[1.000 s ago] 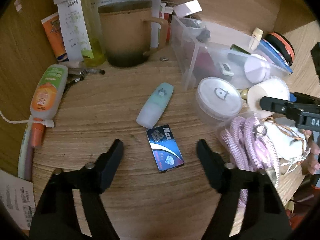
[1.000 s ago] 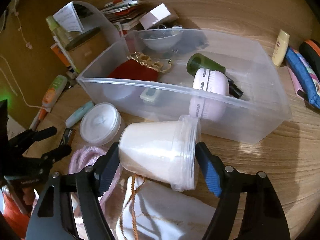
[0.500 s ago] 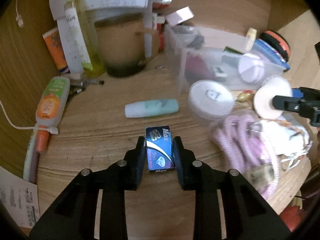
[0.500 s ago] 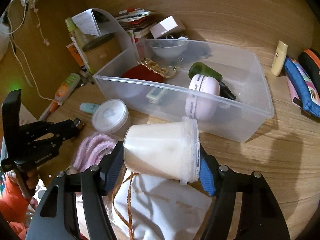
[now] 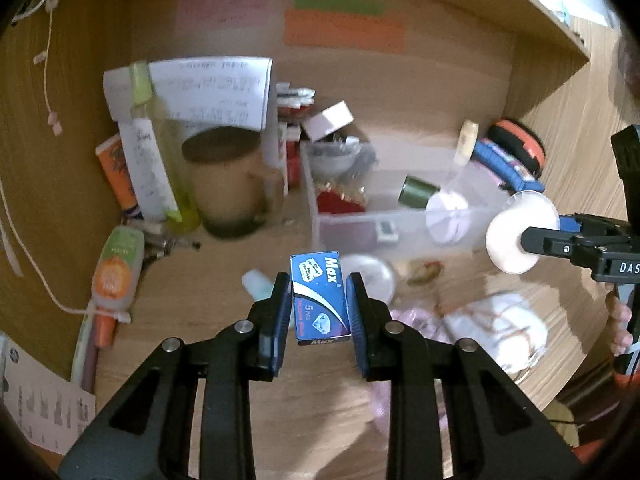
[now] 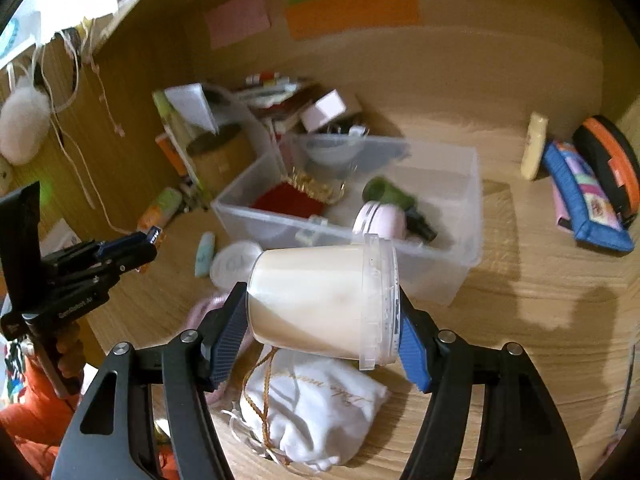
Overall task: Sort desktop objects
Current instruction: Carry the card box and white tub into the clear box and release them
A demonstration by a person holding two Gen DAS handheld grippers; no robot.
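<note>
Left wrist view: left gripper (image 5: 319, 306) clamps a blue box (image 5: 319, 299) lifted off the tabletop (image 5: 192, 280) — clear bin (image 5: 400, 216) beyond. Further right, the right gripper (image 6: 322, 322) grips a white tub (image 6: 320, 300) sideways — above a cloth pouch (image 6: 316, 408).

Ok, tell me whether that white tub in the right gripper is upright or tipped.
Tipped. The white tub lies on its side between the right gripper's fingers, lidded end toward the right, above the white pouch.
</note>
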